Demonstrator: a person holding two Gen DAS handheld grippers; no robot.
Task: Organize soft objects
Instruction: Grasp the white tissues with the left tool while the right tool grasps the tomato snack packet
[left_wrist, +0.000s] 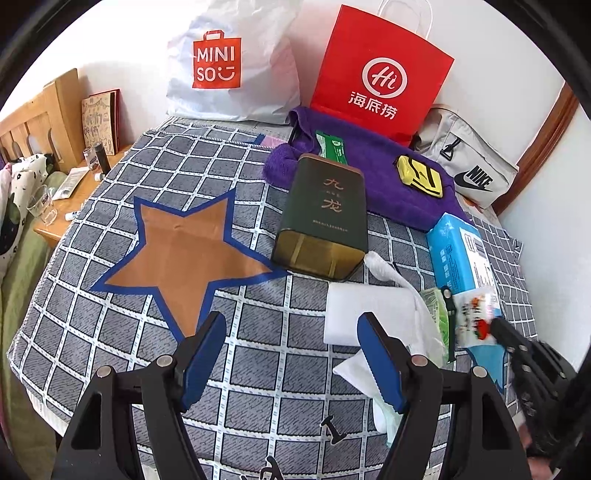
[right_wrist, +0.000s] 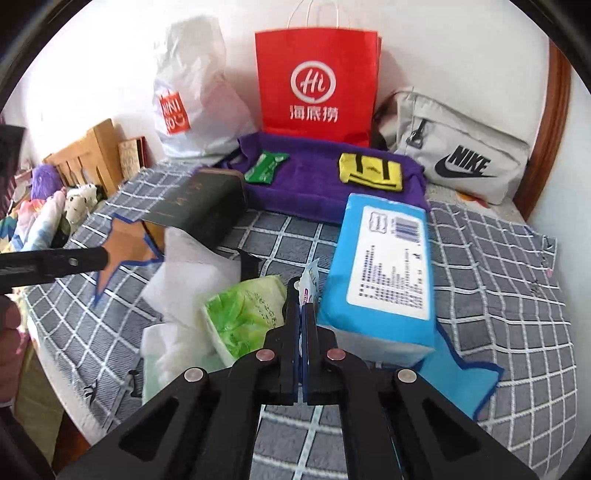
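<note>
A grey checked cloth (left_wrist: 110, 332) covers the whole surface, with an orange star (left_wrist: 184, 254) edged in blue at its centre and a light blue star (right_wrist: 465, 384) toward 4 o'clock in the right wrist view. White walls close the room at 12 o'clock, and a wooden headboard (left_wrist: 33, 118) and nightstand (left_wrist: 74, 199) sit at 9 o'clock.

Against the wall stand a red Haidilao paper bag (left_wrist: 380, 77), a white Miniso plastic bag (left_wrist: 229, 62) and a grey Nike bag (right_wrist: 458, 155). A purple towel (left_wrist: 391, 184) lies before them, bearing a yellow pouch (left_wrist: 419, 176) and a green wipes pack (left_wrist: 331, 147). A dark green tin (left_wrist: 325, 218) lies on its side at centre.

At 3 o'clock lie a blue tissue pack (right_wrist: 384, 273), a white sponge (left_wrist: 365, 314), white cloths (left_wrist: 424, 317) and a green tissue packet (right_wrist: 243, 314), all crowded together.

The left gripper (left_wrist: 291, 350) hovers with jaws wide apart beside the sponge. The right gripper (right_wrist: 303, 310) is clamped on a small printed sachet (right_wrist: 309, 280), between the green packet and the blue pack.
</note>
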